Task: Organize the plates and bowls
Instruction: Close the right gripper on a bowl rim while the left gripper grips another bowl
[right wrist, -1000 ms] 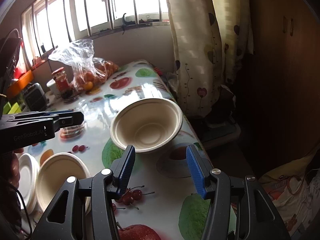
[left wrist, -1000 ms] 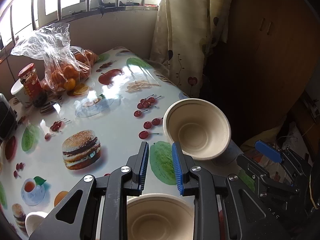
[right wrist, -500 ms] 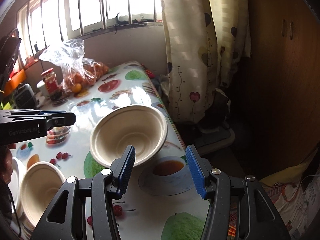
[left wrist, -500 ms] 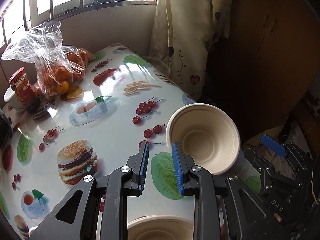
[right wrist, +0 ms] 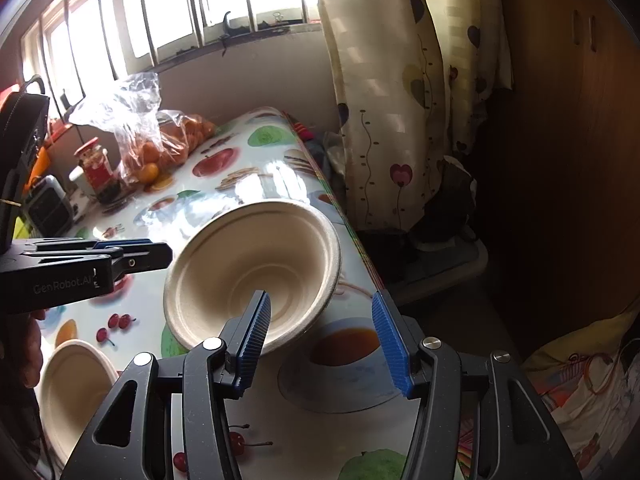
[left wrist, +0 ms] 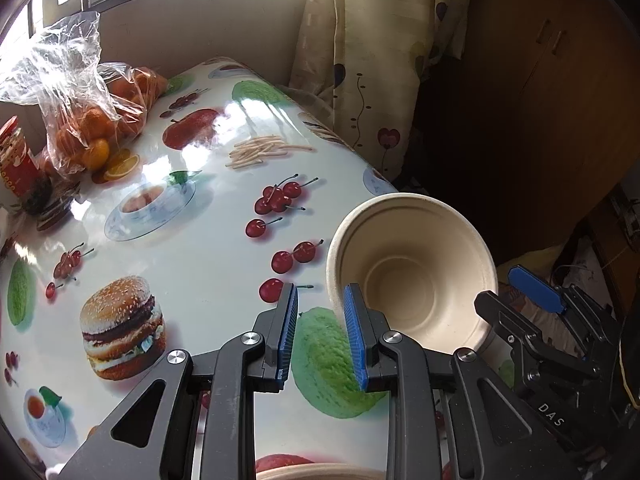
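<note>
barred window (right wrist: 208, 12), patterned curtain (right wrist: 404, 92), wooden cupboard (right wrist: 568, 120)

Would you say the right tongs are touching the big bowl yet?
Cannot tell: in the right wrist view one finger overlaps the bowl, with no visible gap or contact.

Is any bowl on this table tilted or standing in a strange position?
Yes. The beige bowl near the table's right edge is tipped, with its opening turned sideways instead of up. The second bowl, nearer the camera, sits flat.
</note>
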